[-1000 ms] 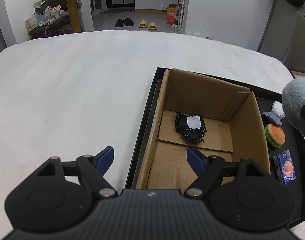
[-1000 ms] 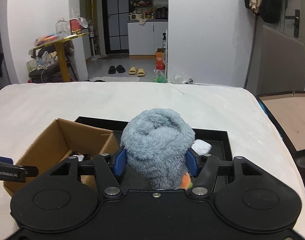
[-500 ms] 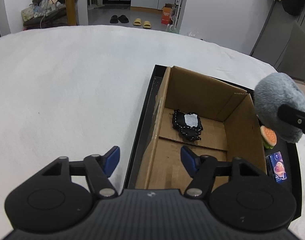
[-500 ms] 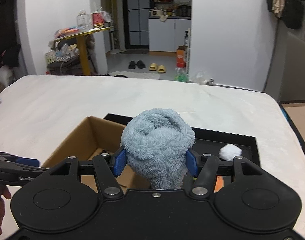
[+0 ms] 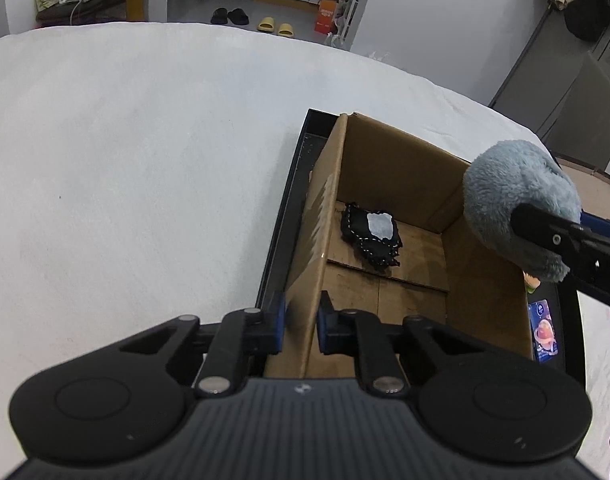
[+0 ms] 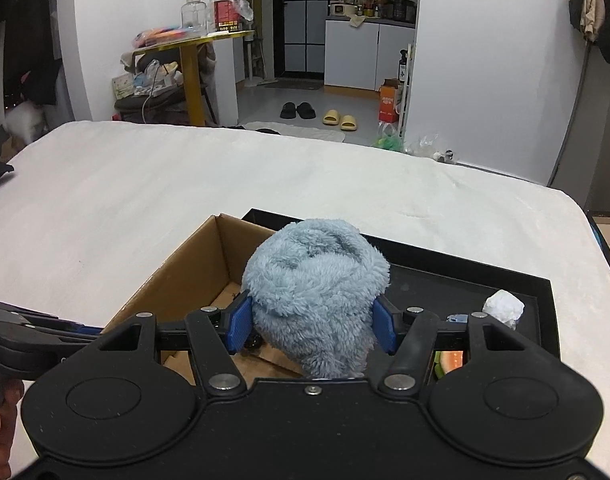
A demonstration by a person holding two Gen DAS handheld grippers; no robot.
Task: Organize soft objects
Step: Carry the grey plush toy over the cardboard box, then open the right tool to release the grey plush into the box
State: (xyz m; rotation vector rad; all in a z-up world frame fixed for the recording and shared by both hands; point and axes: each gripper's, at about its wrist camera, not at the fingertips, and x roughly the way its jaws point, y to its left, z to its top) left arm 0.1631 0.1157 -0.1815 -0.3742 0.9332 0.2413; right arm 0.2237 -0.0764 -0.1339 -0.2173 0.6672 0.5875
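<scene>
Our left gripper (image 5: 301, 326) has just been closing and now pinches the cardboard box (image 5: 389, 176) wall; our right gripper (image 6: 312, 326) clamps the blue plush (image 6: 317, 292) above the box, over the black tray (image 6: 465, 276)

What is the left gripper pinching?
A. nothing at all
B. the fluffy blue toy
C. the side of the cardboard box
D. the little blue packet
C: the left gripper is closed on the cardboard box wall, one finger on each side.
</scene>
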